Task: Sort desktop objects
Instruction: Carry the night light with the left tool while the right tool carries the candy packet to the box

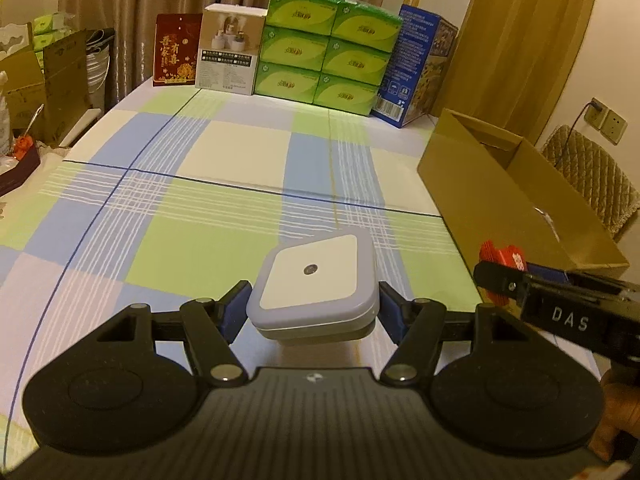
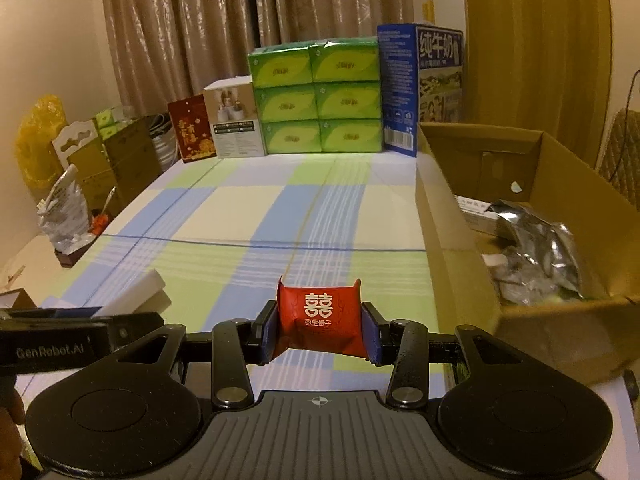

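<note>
My left gripper (image 1: 312, 312) is shut on a square white night light (image 1: 314, 280) with a small round sensor on top, held just above the checked tablecloth. My right gripper (image 2: 319, 332) is shut on a red candy packet (image 2: 319, 316) printed with white characters. In the left wrist view the right gripper (image 1: 500, 276) shows at the right edge, with the red packet (image 1: 502, 254) at its tip. In the right wrist view the left gripper body (image 2: 60, 344) and the white night light (image 2: 136, 296) sit at the lower left. An open cardboard box (image 2: 448, 232) stands to the right.
Inside the cardboard box (image 1: 480, 172) lie silver foil bags (image 2: 536, 248) and a flat carton. At the table's far end stand stacked green tissue packs (image 1: 328, 48), a blue milk carton box (image 1: 416, 68), a white product box (image 1: 230, 52) and a red card (image 1: 174, 50). Cartons crowd the left.
</note>
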